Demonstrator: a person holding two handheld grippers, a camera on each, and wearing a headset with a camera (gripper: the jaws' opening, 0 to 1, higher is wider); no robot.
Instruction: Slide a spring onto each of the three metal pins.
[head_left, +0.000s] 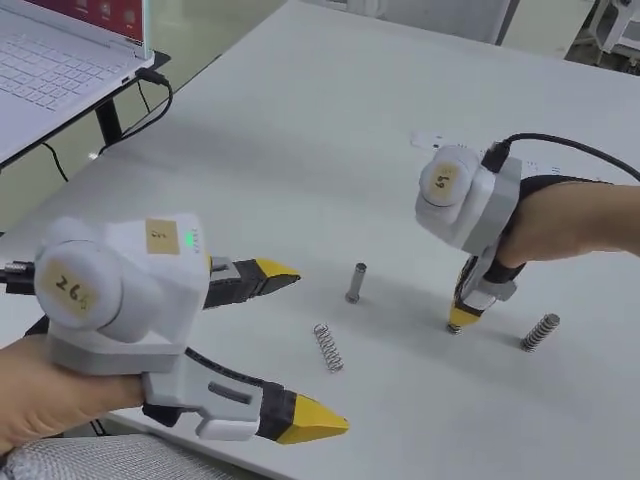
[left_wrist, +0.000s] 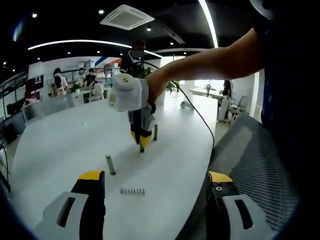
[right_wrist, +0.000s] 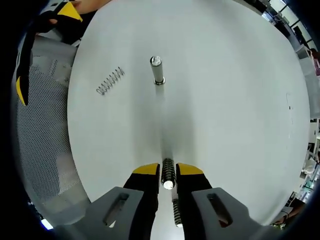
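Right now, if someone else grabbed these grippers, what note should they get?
Left gripper: open, holding nothing.
Right gripper: pointing down, shut on a spring that sits over a pin.
Bare pin: upright, with the loose spring lying near it.
Third spring: beside the right gripper, seemingly on its own pin.
Done: probably one pin, second under way.
Left: loose spring onto bare pin.

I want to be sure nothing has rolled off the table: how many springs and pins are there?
Springs: 3 (loose spring, gripped spring in the right claw, far spring)
Pins: 3 (bare pin, gripped pin, one seemingly inside the far spring)
Total: 6
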